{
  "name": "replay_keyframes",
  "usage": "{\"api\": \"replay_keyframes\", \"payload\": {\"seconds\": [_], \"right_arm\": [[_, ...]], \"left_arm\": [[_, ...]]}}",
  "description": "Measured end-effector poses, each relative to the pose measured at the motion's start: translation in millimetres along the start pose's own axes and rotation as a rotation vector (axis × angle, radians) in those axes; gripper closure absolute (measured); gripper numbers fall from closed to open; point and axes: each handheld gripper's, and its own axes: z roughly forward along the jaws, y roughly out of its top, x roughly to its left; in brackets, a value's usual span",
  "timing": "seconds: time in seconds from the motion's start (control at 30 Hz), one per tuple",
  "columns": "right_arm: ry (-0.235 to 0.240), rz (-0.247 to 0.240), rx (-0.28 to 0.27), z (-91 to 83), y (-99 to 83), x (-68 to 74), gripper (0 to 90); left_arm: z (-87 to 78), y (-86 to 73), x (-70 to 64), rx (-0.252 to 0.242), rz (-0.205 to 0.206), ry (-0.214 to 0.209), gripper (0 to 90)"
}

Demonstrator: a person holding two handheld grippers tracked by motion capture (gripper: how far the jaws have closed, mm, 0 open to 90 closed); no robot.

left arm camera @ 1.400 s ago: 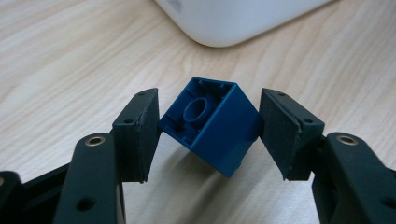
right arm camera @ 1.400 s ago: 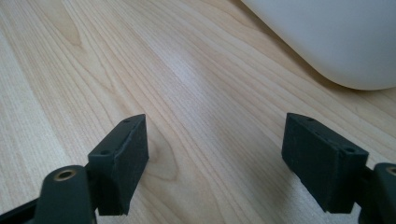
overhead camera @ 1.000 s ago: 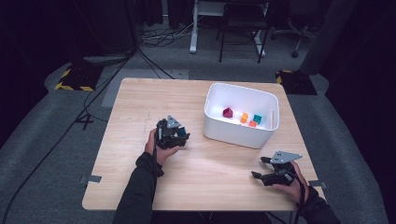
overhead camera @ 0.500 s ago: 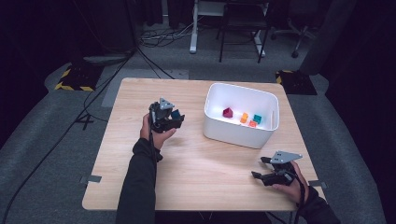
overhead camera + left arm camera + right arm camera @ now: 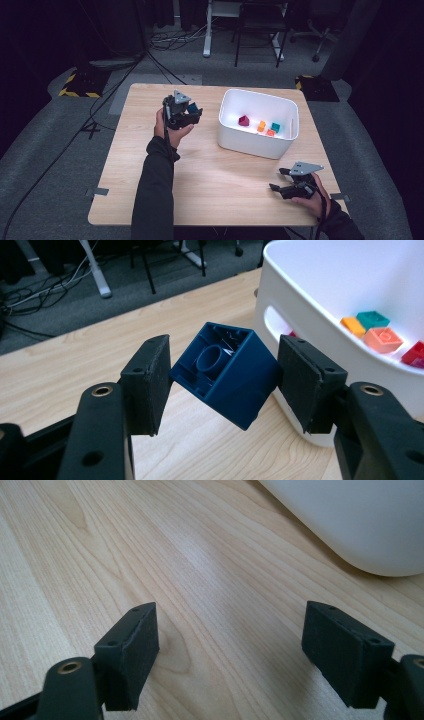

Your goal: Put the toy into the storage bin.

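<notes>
Dark blue building brick (image 5: 225, 374) clamped tilted in our left hand-held gripper (image 5: 186, 114), above table (image 5: 210, 185), at 9 o'clock of white bin (image 5: 257, 147). Right hand-held gripper (image 5: 280, 180) open at table's 5 o'clock.

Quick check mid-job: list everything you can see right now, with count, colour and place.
Dark blue block: 1, held tilted between the left gripper's jaws, hollow underside showing, left of the bin.
White bin: 1, on the table's right half.
Blocks in the bin: 4; maroon, orange, salmon, teal.
Table: 1, light wood.
Floor clutter: cables, desk legs and a chair base, beyond the table.
Left gripper: 1, black, raised over the table's left half, in the person's left hand.
Right gripper: 1, black, jaws apart with nothing between them, at the table's near right corner.
</notes>
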Motion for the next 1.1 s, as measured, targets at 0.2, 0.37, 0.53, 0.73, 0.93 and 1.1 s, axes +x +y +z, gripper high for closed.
{"api": "replay_keyframes", "payload": {"seconds": [0.2, 0.37, 0.53, 0.73, 0.93, 1.1], "right_arm": [[0.0, 0.0, 0.0, 0.0, 0.0, 0.0, 23.1], [0.0, 0.0, 0.0, 0.0, 0.0, 0.0, 23.1], [0.0, 0.0, 0.0, 0.0, 0.0, 0.0, 23.0], [0.0, -0.001, 0.0, 0.1, 0.0, 0.1, 22.9], [0.0, -0.001, 0.0, 0.1, 0.0, 0.1, 23.0], [0.0, -0.001, 0.0, 0.1, 0.0, 0.1, 22.9]], "left_arm": [[-3.2, 13.7, -4.9, -0.014, 0.009, -0.008, 40.5], [-2.7, 26.6, -12.0, -0.035, 0.019, -0.006, 40.5], [-3.3, 41.8, -23.5, -0.059, 0.032, -0.027, 40.5], [-0.7, 54.5, -39.9, -0.061, 0.064, -0.05, 40.5], [4.5, 63.0, -56.1, -0.053, 0.104, -0.085, 40.5], [13.9, 66.1, -73.0, -0.062, 0.114, -0.115, 40.6]]}}
